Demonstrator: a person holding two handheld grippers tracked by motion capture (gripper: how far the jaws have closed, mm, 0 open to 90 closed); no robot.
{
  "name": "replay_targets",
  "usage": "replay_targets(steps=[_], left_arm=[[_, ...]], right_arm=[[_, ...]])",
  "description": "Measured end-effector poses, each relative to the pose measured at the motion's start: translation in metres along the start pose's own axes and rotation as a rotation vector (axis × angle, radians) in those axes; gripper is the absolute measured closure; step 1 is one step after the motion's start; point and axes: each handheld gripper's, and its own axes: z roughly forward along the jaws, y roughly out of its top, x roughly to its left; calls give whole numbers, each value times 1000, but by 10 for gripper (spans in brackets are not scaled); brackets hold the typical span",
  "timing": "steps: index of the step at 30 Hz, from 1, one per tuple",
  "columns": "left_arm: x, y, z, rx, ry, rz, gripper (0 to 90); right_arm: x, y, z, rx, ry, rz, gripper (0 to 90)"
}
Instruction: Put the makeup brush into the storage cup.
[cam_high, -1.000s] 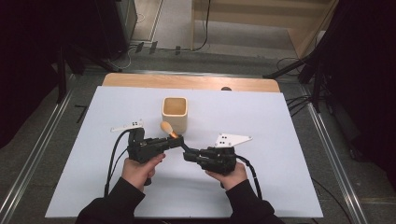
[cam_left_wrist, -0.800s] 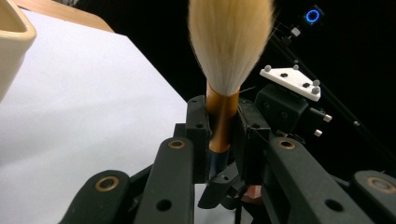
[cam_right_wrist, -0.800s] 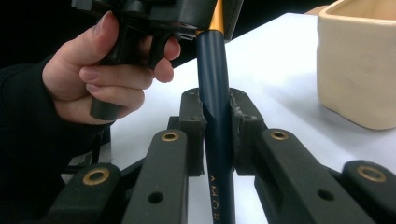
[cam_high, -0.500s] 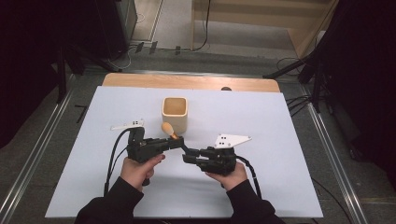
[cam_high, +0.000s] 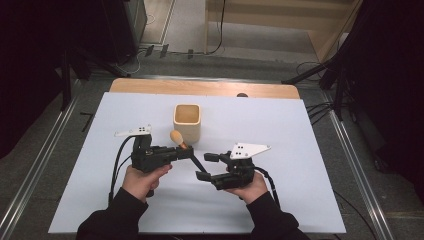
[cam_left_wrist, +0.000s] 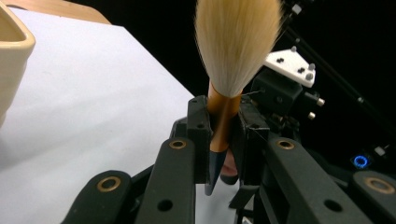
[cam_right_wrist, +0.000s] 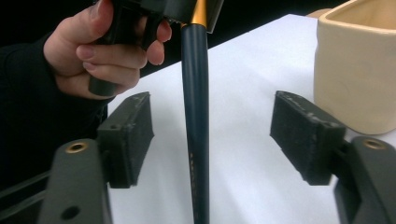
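Note:
A brush with a pale bristle head (cam_left_wrist: 236, 42), a gold collar and a dark blue handle (cam_right_wrist: 195, 116) is clamped at the collar by my left gripper (cam_left_wrist: 219, 135), which is shut on it. In the high view the brush (cam_high: 176, 136) slants from the left gripper (cam_high: 186, 152) down toward the right gripper (cam_high: 205, 166). The right gripper (cam_right_wrist: 218, 135) has just been opening. Its pads (cam_right_wrist: 133, 135) stand apart on either side of the handle and do not touch it.
A cream square cup (cam_high: 187, 121) stands upright just behind the brush, near the middle of the white table cover (cam_high: 300, 140). The same cup (cam_right_wrist: 357, 65) is close on the right in the right gripper view. A wooden table edge (cam_high: 200, 87) runs along the far side.
The right gripper's jaws have spread apart off the brush handle. Both hands stay where they were, and the left gripper keeps the brush.

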Motion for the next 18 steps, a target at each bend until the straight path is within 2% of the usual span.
replay_targets(steps=[7, 10, 13, 17, 18], left_arm=[[-6, 6, -8, 62, 26, 63, 797], [-9, 8, -8, 108, 36, 95, 797], [-11, 12, -9, 150, 47, 130, 797], [-15, 18, -11, 190, 45, 154, 797], [-16, 19, -11, 206, 58, 172, 797]], right_arm=[[3, 3, -7, 7, 17, -6, 223], [7, 4, -8, 33, 0, -21, 222], [9, 4, -9, 46, 11, -36, 222], [12, 4, -8, 64, 12, -58, 222], [12, 4, -8, 67, 14, -62, 222]])
